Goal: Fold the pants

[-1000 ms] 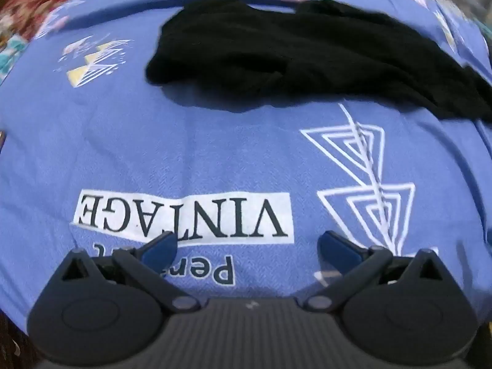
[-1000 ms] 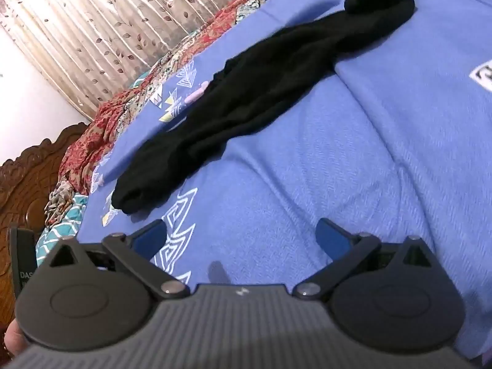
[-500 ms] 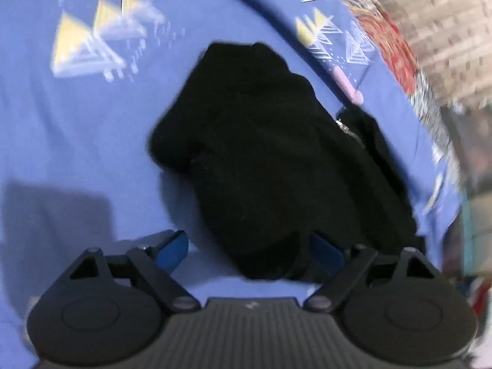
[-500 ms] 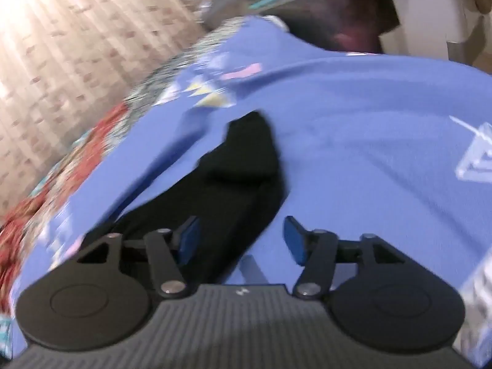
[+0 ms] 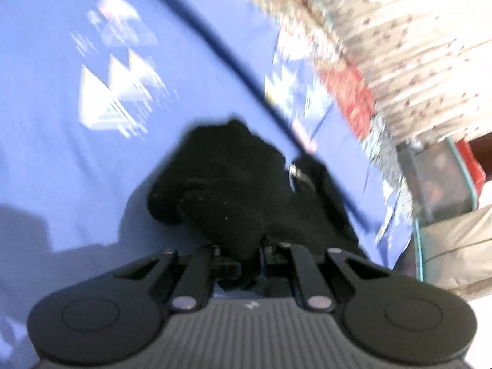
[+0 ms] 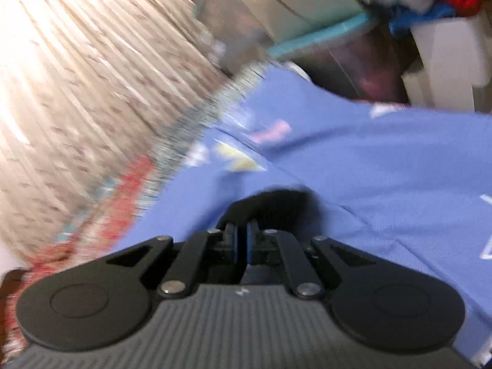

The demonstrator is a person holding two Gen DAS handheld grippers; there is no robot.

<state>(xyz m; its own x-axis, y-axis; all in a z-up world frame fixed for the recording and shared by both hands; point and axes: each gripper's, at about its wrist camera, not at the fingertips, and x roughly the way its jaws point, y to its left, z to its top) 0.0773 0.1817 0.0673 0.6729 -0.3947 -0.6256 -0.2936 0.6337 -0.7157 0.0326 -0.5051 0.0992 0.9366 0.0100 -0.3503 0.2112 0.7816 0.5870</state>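
Black pants point(image 5: 240, 184) bunched on blue bedsheet point(image 5: 61, 169), pinched in left claw point(image 5: 252, 255) and right claw point(image 6: 241, 240), both just clamped shut. Thin bites, blurred views: could slip, sag, fold crooked.

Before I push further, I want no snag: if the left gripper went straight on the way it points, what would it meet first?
The left gripper is already shut on the black pants, so more of that bunched cloth comes first, then the blue bedsheet beyond it. Blur makes depth uncertain.
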